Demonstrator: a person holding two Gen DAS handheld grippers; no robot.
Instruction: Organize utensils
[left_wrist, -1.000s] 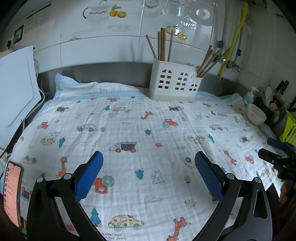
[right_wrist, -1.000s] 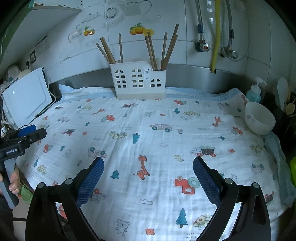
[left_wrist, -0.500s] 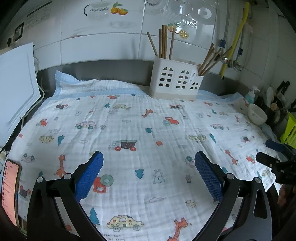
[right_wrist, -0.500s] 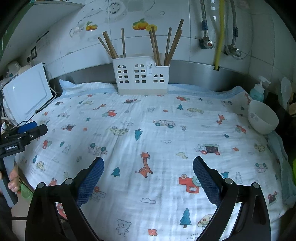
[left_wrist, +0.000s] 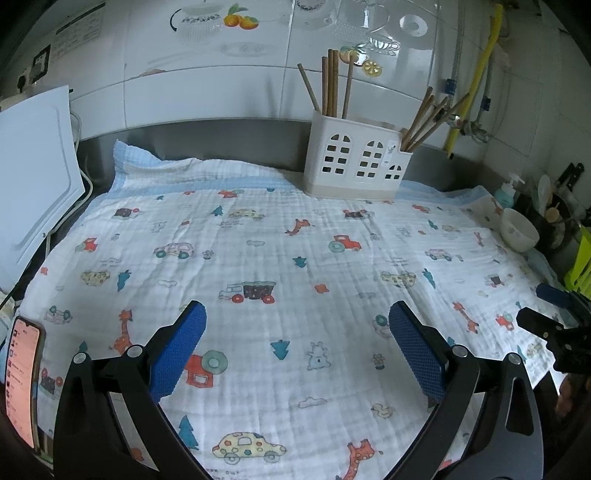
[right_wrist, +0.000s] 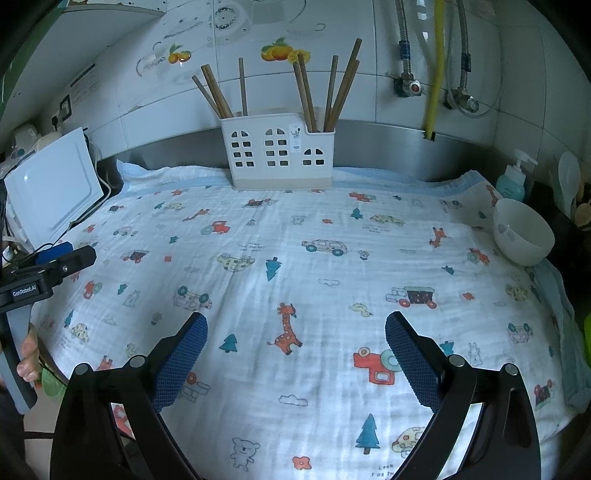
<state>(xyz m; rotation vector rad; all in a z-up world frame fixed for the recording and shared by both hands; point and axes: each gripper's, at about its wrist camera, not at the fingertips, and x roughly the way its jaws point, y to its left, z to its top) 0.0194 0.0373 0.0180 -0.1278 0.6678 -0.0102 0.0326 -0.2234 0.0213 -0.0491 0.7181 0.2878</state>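
Note:
A white utensil holder (left_wrist: 356, 160) with window cut-outs stands at the back of the counter against the wall; it also shows in the right wrist view (right_wrist: 279, 151). Brown chopsticks (left_wrist: 330, 86) stand in its left compartment and more chopsticks (left_wrist: 430, 118) lean in its right one. My left gripper (left_wrist: 297, 341) is open and empty above the near part of the printed cloth (left_wrist: 258, 258). My right gripper (right_wrist: 295, 347) is open and empty over the cloth (right_wrist: 314, 266). Each gripper shows at the edge of the other's view.
A white bowl (right_wrist: 522, 232) sits at the right edge of the cloth, with a teal soap bottle (right_wrist: 511, 182) behind it. A white board (left_wrist: 33, 181) leans at the left. A phone (left_wrist: 22, 376) lies at the near left edge. Pipes (right_wrist: 434, 70) run down the tiled wall.
Both grippers have pulled back and tilted slightly, so the holder sits a little lower in each view. Both stay open and empty.

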